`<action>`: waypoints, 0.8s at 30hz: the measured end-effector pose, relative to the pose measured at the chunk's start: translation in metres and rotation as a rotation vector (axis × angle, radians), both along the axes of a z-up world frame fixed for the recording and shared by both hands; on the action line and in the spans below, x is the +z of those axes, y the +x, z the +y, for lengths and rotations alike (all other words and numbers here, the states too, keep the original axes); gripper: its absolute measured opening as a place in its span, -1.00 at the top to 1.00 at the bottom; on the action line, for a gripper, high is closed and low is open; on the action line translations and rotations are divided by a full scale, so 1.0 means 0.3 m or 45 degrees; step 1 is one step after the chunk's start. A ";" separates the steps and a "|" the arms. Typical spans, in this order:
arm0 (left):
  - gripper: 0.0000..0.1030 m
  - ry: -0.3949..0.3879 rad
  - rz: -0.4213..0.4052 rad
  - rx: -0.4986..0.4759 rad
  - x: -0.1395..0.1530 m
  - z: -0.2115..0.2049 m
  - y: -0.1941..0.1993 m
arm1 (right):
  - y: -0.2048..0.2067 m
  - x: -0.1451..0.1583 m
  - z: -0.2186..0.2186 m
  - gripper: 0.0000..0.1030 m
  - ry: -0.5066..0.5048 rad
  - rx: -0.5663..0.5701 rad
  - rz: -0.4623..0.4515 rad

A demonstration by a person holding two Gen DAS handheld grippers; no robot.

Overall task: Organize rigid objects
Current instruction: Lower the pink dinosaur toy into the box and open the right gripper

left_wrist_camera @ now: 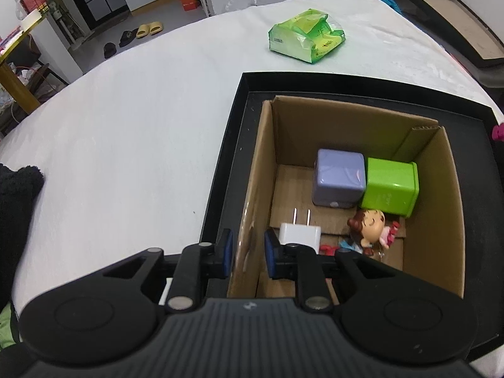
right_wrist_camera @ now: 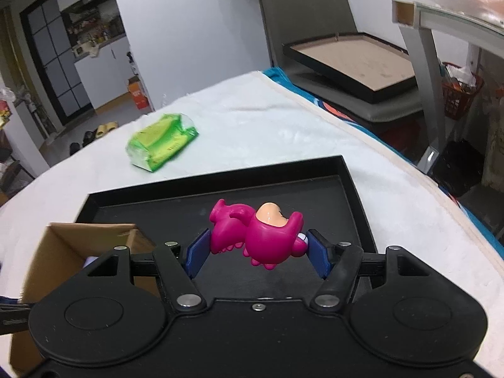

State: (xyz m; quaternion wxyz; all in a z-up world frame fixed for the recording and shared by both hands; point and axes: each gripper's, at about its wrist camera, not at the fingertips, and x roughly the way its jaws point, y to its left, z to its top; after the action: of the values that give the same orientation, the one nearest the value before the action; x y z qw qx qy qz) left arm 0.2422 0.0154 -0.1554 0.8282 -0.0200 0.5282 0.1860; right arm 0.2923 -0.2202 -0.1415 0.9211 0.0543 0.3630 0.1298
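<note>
White bedspread (left_wrist_camera: 126,126), black tray (right_wrist_camera: 220,186), slippers (left_wrist_camera: 149,28) on floor

pink toy (right_wrist_camera: 261,236): glossy, on its side, pinched above the black tray (right_wrist_camera: 220,186)
box (left_wrist_camera: 441,220): open cardboard; purple cube (left_wrist_camera: 340,179), green tin (left_wrist_camera: 390,189), charger (left_wrist_camera: 299,234), doll (left_wrist_camera: 368,226) inside

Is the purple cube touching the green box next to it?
Touching. In the left wrist view, the purple cube sits pressed side by side against the green box inside the cardboard box, with no gap showing between them.
</note>
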 end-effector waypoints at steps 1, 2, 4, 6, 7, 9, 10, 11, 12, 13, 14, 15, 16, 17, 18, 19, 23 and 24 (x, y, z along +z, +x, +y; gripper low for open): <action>0.60 -0.008 0.002 -0.004 0.000 0.000 -0.007 | -0.011 0.011 0.008 -0.23 0.002 0.012 -0.010; 0.60 -0.012 0.001 -0.007 -0.001 -0.001 -0.012 | -0.024 0.021 0.016 -0.23 0.004 0.025 -0.020; 0.60 -0.019 0.001 -0.011 -0.001 0.000 -0.027 | -0.047 0.039 0.036 -0.24 0.001 0.053 -0.040; 0.60 -0.033 0.005 -0.016 -0.003 0.004 -0.040 | -0.069 0.052 0.055 -0.24 -0.004 0.081 -0.053; 0.60 -0.038 0.011 -0.016 -0.006 0.007 -0.046 | -0.077 0.059 0.064 -0.24 -0.007 0.093 -0.057; 0.59 -0.051 0.028 -0.015 -0.012 0.015 -0.057 | -0.088 0.073 0.079 -0.24 -0.009 0.115 -0.067; 0.59 -0.061 0.040 -0.015 -0.015 0.020 -0.062 | -0.095 0.082 0.088 -0.24 -0.010 0.130 -0.076; 0.59 -0.072 0.045 -0.018 -0.016 0.024 -0.068 | -0.102 0.089 0.095 -0.24 -0.009 0.142 -0.084; 0.60 -0.078 0.045 -0.021 -0.017 0.027 -0.074 | -0.108 0.096 0.102 -0.24 -0.007 0.156 -0.089; 0.60 -0.084 0.047 -0.020 -0.017 0.032 -0.081 | -0.115 0.103 0.112 -0.24 -0.007 0.176 -0.093; 0.60 -0.095 0.050 -0.019 -0.017 0.037 -0.088 | -0.119 0.107 0.120 -0.24 -0.007 0.194 -0.095; 0.60 -0.112 0.053 -0.019 -0.018 0.042 -0.093 | -0.125 0.109 0.129 -0.24 -0.008 0.213 -0.095; 0.63 -0.128 0.055 -0.020 -0.019 0.045 -0.097 | -0.131 0.112 0.139 -0.24 -0.006 0.238 -0.094; 0.70 -0.134 0.060 -0.024 -0.021 0.047 -0.102 | -0.136 0.114 0.149 -0.24 -0.003 0.263 -0.091; 0.78 -0.135 0.067 -0.029 -0.022 0.046 -0.104 | -0.142 0.116 0.159 -0.24 0.001 0.293 -0.087; 0.78 -0.141 0.063 -0.035 -0.022 0.047 -0.108 | -0.148 0.119 0.171 -0.24 0.006 0.324 -0.086; 0.81 -0.171 0.065 -0.039 -0.017 0.055 -0.108 | -0.179 0.131 0.211 -0.24 0.003 0.422 -0.098; 0.81 -0.176 0.064 -0.038 -0.017 0.057 -0.109 | -0.185 0.131 0.221 -0.24 0.001 0.447 -0.096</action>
State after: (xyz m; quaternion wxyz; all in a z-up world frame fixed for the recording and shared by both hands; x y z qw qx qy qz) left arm 0.2095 0.0325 -0.1604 0.8139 -0.0646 0.5608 0.1372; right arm 0.2369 -0.1539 -0.1022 0.8973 -0.0143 0.3320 0.2906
